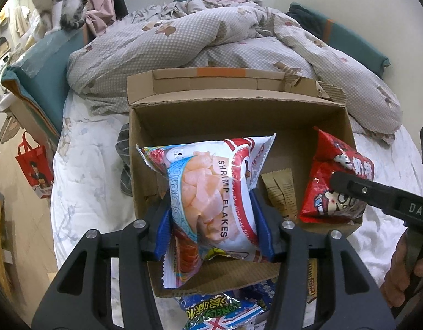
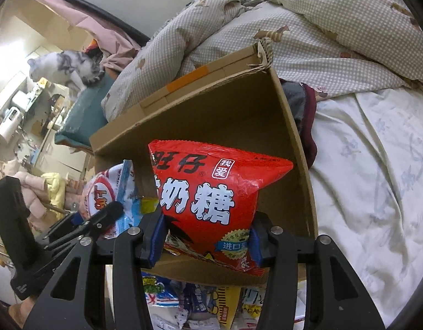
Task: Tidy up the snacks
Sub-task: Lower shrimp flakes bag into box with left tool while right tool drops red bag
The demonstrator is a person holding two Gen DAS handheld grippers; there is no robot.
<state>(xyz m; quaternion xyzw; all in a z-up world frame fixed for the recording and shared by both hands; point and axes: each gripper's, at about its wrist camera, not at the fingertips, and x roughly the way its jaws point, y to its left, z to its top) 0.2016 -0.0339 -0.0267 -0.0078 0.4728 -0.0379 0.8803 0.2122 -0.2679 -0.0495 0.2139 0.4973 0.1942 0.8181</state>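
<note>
Two snack bags are in your grip over the open cardboard box (image 1: 239, 126): your left gripper (image 1: 211, 220) holds the shrimp flakes bag (image 1: 208, 189) between its blue pads, jaws closed on the bag's middle, and your right gripper (image 2: 206, 239) clamps the red candy bag (image 2: 211, 195) near its lower part. Both bags are inside the box opening, the shrimp flakes on the left side, the red one by the right wall. A small brown packet (image 1: 280, 192) lies on the box floor between them. More snack packets (image 2: 200, 302) lie just in front of the box, on the white bed sheet (image 2: 376, 165). Behind the box is a checked duvet (image 1: 211, 41). A grey and white cat (image 1: 57, 0) stands at the far left.
</note>
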